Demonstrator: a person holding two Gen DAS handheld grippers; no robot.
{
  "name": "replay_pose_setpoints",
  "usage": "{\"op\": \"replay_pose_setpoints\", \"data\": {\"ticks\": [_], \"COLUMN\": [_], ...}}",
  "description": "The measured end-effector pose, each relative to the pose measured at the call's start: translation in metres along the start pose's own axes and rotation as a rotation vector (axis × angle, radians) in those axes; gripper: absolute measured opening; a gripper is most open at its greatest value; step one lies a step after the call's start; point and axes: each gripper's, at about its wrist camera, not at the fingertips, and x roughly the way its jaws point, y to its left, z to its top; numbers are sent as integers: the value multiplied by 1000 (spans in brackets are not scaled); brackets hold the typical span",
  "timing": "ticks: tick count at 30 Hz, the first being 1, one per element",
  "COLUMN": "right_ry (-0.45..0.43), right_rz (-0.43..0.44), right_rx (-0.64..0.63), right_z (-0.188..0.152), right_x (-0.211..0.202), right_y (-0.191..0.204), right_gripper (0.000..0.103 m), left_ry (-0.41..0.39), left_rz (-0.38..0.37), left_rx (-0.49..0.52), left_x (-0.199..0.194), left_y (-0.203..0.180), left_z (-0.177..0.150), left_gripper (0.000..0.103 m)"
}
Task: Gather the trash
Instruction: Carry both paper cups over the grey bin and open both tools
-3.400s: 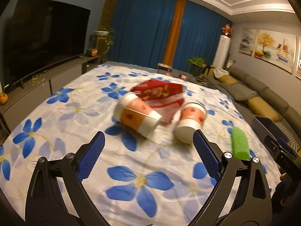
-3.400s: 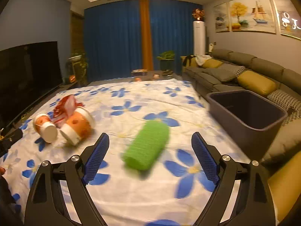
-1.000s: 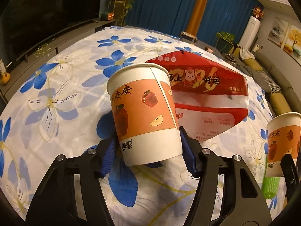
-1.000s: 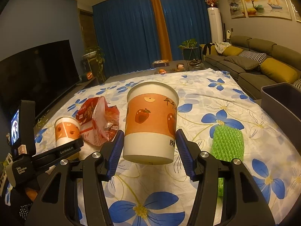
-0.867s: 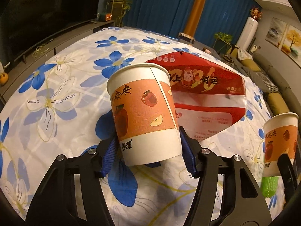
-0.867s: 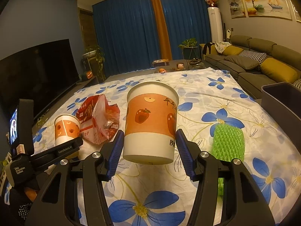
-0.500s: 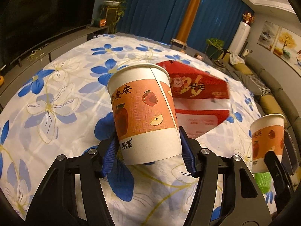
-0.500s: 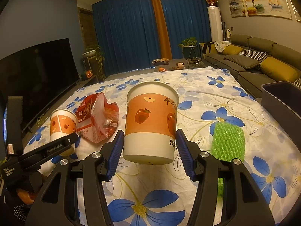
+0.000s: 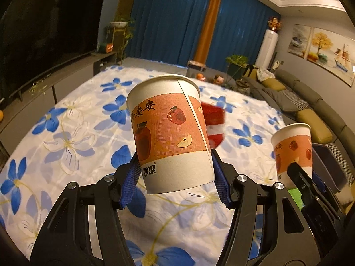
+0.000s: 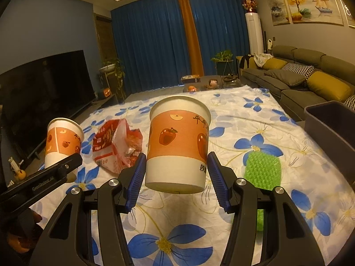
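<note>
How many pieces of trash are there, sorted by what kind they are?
Paper cups: 2, one in the left gripper (left cup), one in the right gripper (right cup)
Red snack bag: 1
Green foam net: 1
Total: 4

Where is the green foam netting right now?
In the right wrist view, the green foam netting lies on the floral cloth, right of the cup held in the right tongs and left of the dark bin.
</note>
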Motion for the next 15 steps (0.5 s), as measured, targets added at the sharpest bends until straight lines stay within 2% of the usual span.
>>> {"op": "replay_pose_setpoints", "data": {"ticks": [8,15], "right_ry": [-60,-90], "right_rz": [0,-15], "right_rx": [15,30], "right_z": [12,16], "right_x": [-37,-66], "right_y": [-15,-37], "right_gripper": [55,55], "left_ry": [-66,-94], "left_rz": [-55,-110], "left_rx": [53,102], "left_x": [-39,-60], "left_y": [-29,-61], "left_z": [4,1], "left_gripper": [59,59]}}
